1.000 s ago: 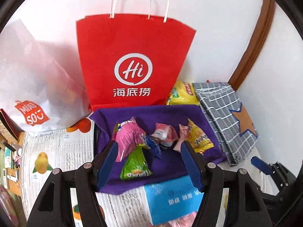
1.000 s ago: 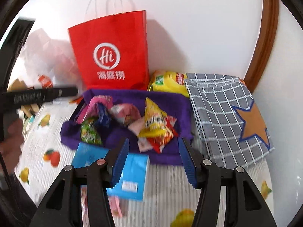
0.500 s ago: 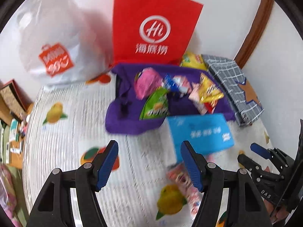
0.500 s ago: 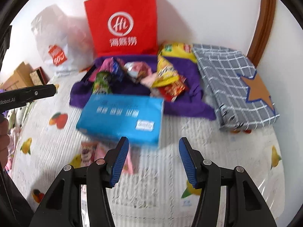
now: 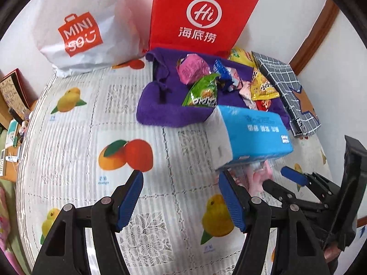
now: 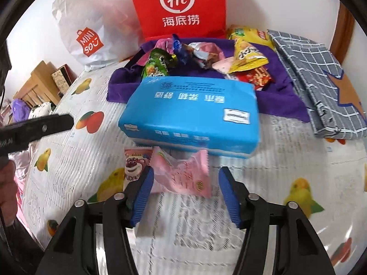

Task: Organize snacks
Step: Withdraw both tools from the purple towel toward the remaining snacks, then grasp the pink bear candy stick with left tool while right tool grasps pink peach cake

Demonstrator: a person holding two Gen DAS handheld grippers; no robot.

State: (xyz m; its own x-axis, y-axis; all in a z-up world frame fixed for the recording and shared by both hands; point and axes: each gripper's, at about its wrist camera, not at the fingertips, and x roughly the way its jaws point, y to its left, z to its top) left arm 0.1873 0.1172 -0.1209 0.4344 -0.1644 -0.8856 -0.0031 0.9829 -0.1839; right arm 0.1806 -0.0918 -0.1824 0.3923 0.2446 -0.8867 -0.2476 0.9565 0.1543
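right tool [image 6: 184, 197] spread wide, empty, just short of a pink snack packet [image 6: 183, 175].
the packet lies directly ahead, its long side across the gap; the left tool [image 5: 181, 200], also wide, sits farther off.

1. A white wall [image 5: 286, 11] closes the far side.
2. Brown wooden trim [image 5: 314, 34] runs up it at right.
3. Wooden furniture [image 6: 37, 87] stands far left.

The blue tissue pack [image 6: 192, 116] is covering the far ends of the pink packet [image 6: 183, 174] and the bear packet [image 6: 135, 162]; the red bag [image 5: 201, 16] is running off the frame at 12 o'clock; the left gripper's [image 6: 36, 130] tip alone is showing at 9 o'clock.
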